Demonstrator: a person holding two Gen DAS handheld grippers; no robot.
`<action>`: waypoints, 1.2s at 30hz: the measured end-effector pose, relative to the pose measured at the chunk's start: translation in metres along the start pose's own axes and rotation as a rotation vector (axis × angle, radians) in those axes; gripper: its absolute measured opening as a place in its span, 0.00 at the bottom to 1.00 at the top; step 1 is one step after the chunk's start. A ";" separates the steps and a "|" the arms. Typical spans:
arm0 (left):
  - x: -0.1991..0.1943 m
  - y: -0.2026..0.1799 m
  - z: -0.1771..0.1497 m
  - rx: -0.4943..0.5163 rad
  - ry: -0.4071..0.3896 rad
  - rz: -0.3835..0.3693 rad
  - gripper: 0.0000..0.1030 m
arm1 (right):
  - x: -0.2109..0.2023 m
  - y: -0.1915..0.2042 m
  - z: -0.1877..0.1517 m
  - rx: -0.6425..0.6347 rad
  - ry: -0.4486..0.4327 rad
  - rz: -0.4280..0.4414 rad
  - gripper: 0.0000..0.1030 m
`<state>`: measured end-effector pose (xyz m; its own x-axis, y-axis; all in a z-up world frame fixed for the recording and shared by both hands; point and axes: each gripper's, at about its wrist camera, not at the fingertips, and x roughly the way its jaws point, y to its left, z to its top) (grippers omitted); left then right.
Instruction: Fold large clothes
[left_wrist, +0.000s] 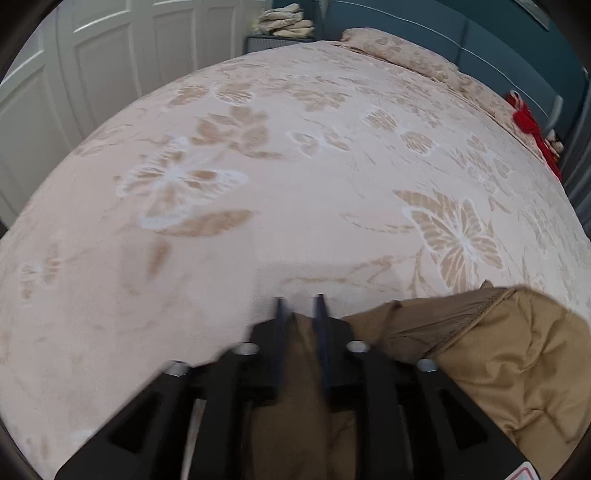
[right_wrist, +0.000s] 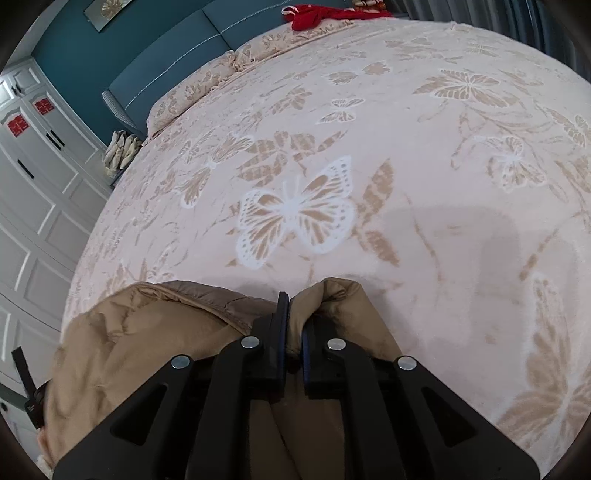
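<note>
Both wrist views close above shared bedspread (left_wrist: 295, 166), facing headboard (right_wrist: 166, 48).

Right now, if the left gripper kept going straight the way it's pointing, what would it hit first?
Probably the bedspread. The left gripper, shut on the tan jacket, points across the open bed, with nothing else in line before it. The pillow lies far beyond; depth is hard to judge.

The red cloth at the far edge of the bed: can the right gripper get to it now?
Probably not. The right gripper is shut on the tan coat at the near edge, and the red cloth lies across the whole bed. Nothing blocks the way, but it looks far.
</note>
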<state>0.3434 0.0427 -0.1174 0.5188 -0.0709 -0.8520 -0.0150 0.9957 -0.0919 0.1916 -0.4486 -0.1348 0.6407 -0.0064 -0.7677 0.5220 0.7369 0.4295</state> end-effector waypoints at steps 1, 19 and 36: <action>-0.014 0.008 0.004 -0.023 -0.022 0.033 0.48 | -0.007 -0.002 0.003 0.018 0.005 0.002 0.13; -0.136 -0.130 -0.027 0.269 -0.135 -0.146 0.62 | -0.104 0.184 -0.058 -0.443 -0.108 0.073 0.13; -0.040 -0.162 -0.076 0.295 -0.100 -0.057 0.69 | -0.002 0.172 -0.099 -0.485 -0.016 -0.036 0.11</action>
<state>0.2599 -0.1200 -0.1081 0.5932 -0.1352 -0.7936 0.2575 0.9659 0.0278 0.2248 -0.2551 -0.1065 0.6377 -0.0453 -0.7689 0.2234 0.9662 0.1284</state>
